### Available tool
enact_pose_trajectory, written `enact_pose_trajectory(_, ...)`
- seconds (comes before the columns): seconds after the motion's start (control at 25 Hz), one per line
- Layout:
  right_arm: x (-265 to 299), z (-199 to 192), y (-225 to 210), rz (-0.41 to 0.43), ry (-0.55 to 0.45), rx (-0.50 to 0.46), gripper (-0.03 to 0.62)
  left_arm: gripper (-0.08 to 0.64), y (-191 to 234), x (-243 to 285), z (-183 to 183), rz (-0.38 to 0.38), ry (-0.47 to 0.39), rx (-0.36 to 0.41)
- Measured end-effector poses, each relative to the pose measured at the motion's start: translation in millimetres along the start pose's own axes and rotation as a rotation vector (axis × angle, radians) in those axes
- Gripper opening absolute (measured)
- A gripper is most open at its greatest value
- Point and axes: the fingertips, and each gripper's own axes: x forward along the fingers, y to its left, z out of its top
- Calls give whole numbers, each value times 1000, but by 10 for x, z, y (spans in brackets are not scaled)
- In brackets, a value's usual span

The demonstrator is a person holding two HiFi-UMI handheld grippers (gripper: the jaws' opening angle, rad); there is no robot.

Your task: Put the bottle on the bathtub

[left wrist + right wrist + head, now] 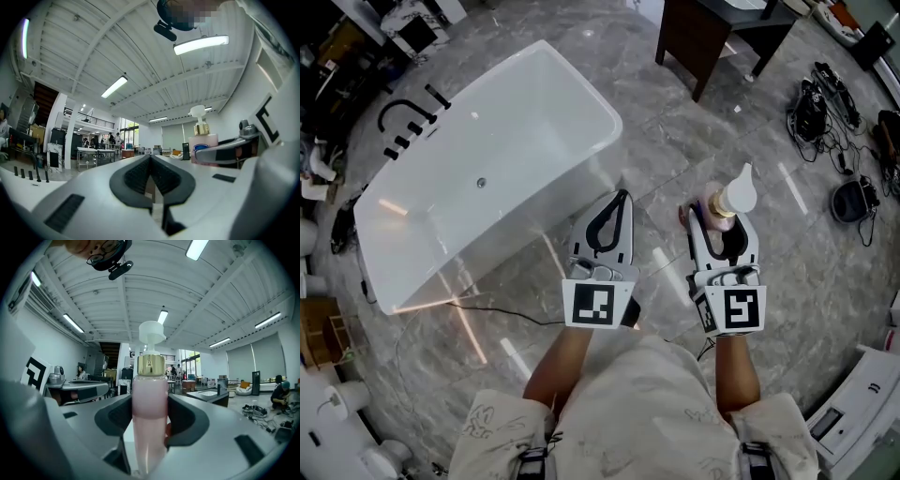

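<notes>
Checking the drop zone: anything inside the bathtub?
Head view: only a small round drain shows inside the white bathtub, no loose items. The bottle is outside it. Nothing covers the basin; the near wall's inner face can't be made out.

1. Your left gripper (619,201) is held out level ahead of you. Its jaws are closed together with nothing between them.
2. In the left gripper view, its dark pads (133,176) meet at the tips.
3. Your right gripper (724,223) is also level, just beside the left one and parallel with it.
4. Its jaws stand apart and are clamped on the bottle (150,394), which sits upright between them with its pump head above the jaws.
5. The left marker cube (600,305) and the right marker cube (733,309) both face upward.
6. Your left forearm (561,361) and right forearm (737,370) are bare. Each reaches forward with the wrist straight, in line with its gripper.
</notes>
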Motion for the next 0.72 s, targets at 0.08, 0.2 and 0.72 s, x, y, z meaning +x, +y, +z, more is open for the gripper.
enact_pose_trajectory(0.08,327,43,6,19,-2,-1,199,2,263,194,1,29,0,-9)
enact_pose_trajectory(0.2,749,94,33,44,-10,0,199,2,610,428,6,65,-6,-14)
enact_pose_trajectory(0.72,1926,202,-320,114,-57,17,199,2,1197,1380,-26,147,-7,14)
